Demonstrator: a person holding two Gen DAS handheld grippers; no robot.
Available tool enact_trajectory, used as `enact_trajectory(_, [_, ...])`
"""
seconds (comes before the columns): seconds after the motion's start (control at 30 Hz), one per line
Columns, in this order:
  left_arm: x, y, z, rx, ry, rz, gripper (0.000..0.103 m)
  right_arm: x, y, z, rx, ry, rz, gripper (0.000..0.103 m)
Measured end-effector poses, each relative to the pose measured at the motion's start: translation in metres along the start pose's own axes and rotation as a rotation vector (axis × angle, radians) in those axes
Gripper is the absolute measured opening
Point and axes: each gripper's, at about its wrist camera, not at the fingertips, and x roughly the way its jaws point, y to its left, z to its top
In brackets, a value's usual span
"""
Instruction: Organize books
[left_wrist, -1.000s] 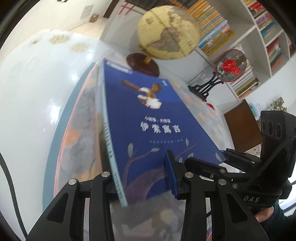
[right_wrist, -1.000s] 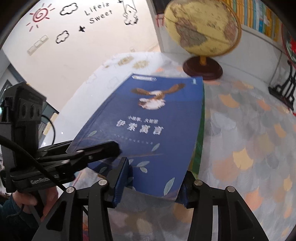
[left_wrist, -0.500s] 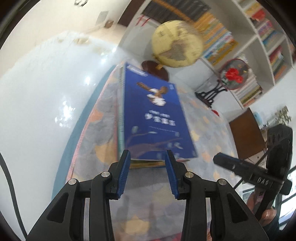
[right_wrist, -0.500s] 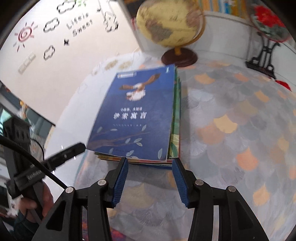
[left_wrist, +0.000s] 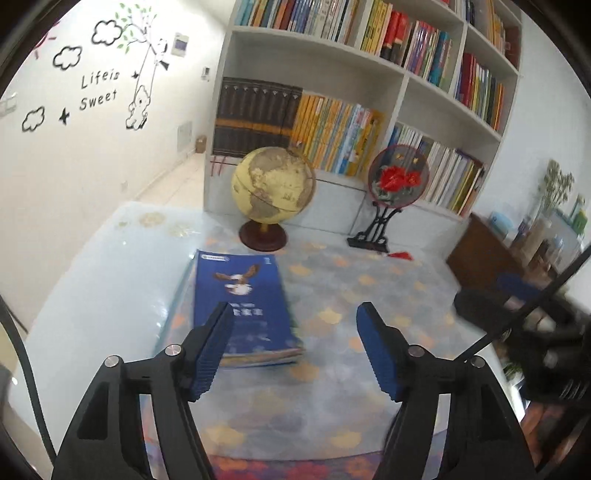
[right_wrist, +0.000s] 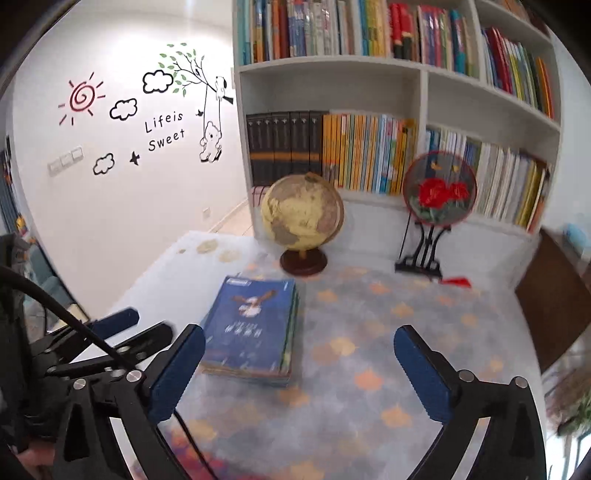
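A stack of thin books with a blue eagle cover on top (left_wrist: 245, 306) lies flat on the leaf-patterned tablecloth (left_wrist: 351, 295), left of the middle. My left gripper (left_wrist: 295, 332) hangs above and in front of the stack, its jaws opening with nothing between them. In the right wrist view the same stack (right_wrist: 251, 325) sits beyond my right gripper (right_wrist: 298, 343), whose jaws are opening wide and hold nothing. The left gripper (right_wrist: 144, 328) shows at the left edge of that view, clear of the books. The right gripper (left_wrist: 480, 295) is a blur at the right of the left wrist view.
A yellow globe (left_wrist: 273, 184) on a dark round base stands behind the stack. A round fan with red flowers (left_wrist: 399, 177) on a black stand is to its right. Full white bookshelves (left_wrist: 332, 122) rise behind the table. A dark wooden cabinet (left_wrist: 491, 254) is at the right.
Both grippers were shut on the near edge of the book stack a second ago. They let go, rose and drew back, and their jaws spread. The stack now lies flat.
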Motion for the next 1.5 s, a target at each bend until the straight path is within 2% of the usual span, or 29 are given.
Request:
enact_trajectory(0.03, [-0.006,-0.007,-0.002,-0.019,0.006,-0.029,0.065,-0.008,-0.003,-0.003,0.006,0.003,-0.002,0.102])
enact_trajectory(0.13, [-0.014,-0.027,-0.013,-0.006,0.026,0.012,0.066,-0.026,-0.015,-0.015,0.027,-0.006,-0.038,0.102])
enact_trajectory(0.23, [-0.022,-0.039,-0.028,-0.014,0.040,0.021,0.066,-0.040,-0.032,-0.031,0.074,0.003,-0.037,0.102])
enact_trajectory(0.43, [-0.041,-0.049,-0.051,-0.049,0.051,0.053,0.066,-0.056,-0.047,-0.052,0.106,0.029,-0.054,0.102])
enact_trajectory(0.53, [-0.041,-0.049,-0.056,-0.069,0.074,0.046,0.066,-0.061,-0.050,-0.057,0.106,0.027,-0.066,0.102])
enact_trajectory(0.63, [-0.046,-0.052,-0.048,-0.062,0.076,0.000,0.068,-0.063,-0.051,-0.060,0.089,0.028,-0.088,0.102])
enact_trajectory(0.73, [-0.050,-0.060,-0.036,-0.023,0.054,0.026,0.068,-0.065,-0.051,-0.058,0.061,0.018,-0.132,0.102])
enact_trajectory(0.9, [-0.051,-0.074,-0.026,0.005,0.023,0.010,0.072,-0.066,-0.060,-0.052,0.095,-0.002,-0.130,0.102])
enact_trajectory(1.07, [-0.034,-0.083,-0.020,0.069,0.043,0.016,0.072,-0.053,-0.060,-0.046,0.102,0.016,-0.152,0.102])
enact_trajectory(1.13, [-0.030,-0.083,-0.017,0.073,0.048,0.012,0.072,-0.048,-0.059,-0.044,0.108,0.020,-0.163,0.102])
enact_trajectory(1.3, [-0.015,-0.071,-0.008,0.056,0.056,0.008,0.072,-0.040,-0.049,-0.032,0.059,0.002,-0.257,0.102])
enact_trajectory(1.37, [-0.009,-0.067,-0.008,0.066,0.056,0.040,0.072,-0.035,-0.049,-0.027,0.058,0.006,-0.262,0.102])
enact_trajectory(1.5, [0.000,-0.054,-0.003,0.057,0.061,0.053,0.072,-0.023,-0.049,-0.018,0.064,0.028,-0.257,0.102])
